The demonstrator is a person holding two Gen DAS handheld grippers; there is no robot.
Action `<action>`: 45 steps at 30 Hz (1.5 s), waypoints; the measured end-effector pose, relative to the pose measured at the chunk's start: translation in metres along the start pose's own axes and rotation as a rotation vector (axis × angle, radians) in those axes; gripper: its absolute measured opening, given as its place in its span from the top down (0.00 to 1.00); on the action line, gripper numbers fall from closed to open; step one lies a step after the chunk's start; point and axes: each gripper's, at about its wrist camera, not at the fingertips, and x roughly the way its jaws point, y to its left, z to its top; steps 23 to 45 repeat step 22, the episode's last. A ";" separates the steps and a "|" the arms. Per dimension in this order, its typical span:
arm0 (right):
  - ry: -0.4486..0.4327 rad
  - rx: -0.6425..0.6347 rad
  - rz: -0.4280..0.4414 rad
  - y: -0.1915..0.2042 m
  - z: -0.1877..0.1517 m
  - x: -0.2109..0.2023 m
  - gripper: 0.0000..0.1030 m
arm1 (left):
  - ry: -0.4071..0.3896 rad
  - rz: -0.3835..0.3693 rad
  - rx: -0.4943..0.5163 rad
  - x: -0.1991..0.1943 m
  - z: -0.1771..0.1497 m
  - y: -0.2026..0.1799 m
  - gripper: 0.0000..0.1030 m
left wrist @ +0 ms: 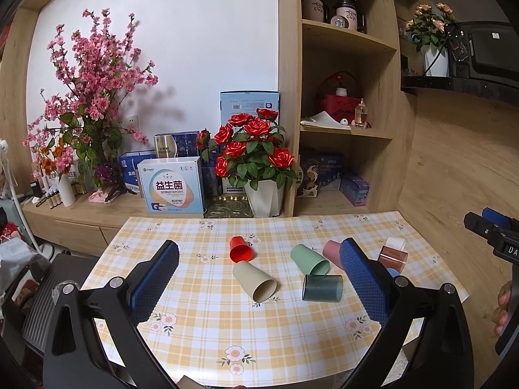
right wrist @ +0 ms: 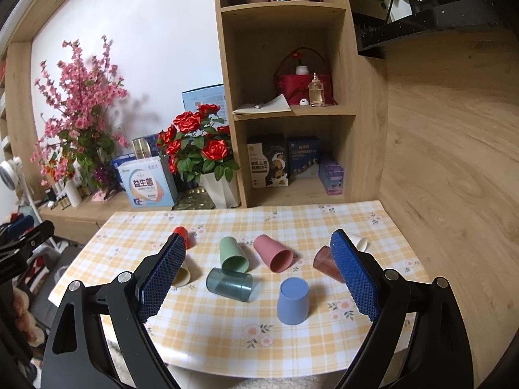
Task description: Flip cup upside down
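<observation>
Several plastic cups sit on the checked tablecloth (left wrist: 207, 317). A blue cup (right wrist: 293, 300) stands upside down. Lying on their sides are a beige cup (left wrist: 255, 282), a red cup (left wrist: 240, 249), a green cup (left wrist: 309, 259), a smoky teal cup (left wrist: 322, 288), a pink cup (right wrist: 273, 253), a brown clear cup (right wrist: 326, 262) and a white cup (right wrist: 359, 241). My left gripper (left wrist: 259, 269) is open and empty, held above the near table, with the beige cup between its fingers in view. My right gripper (right wrist: 258, 265) is open and empty above the blue cup.
A pot of red roses (left wrist: 256, 162) and boxes (left wrist: 173, 184) stand on a low cabinet behind the table. A wooden shelf unit (right wrist: 292, 110) rises at the back right. A wood wall (right wrist: 454, 162) borders the table's right side.
</observation>
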 end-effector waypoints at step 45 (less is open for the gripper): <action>0.000 -0.006 -0.017 -0.004 0.004 -0.001 0.15 | -0.004 0.033 -0.026 -0.002 0.007 0.006 0.06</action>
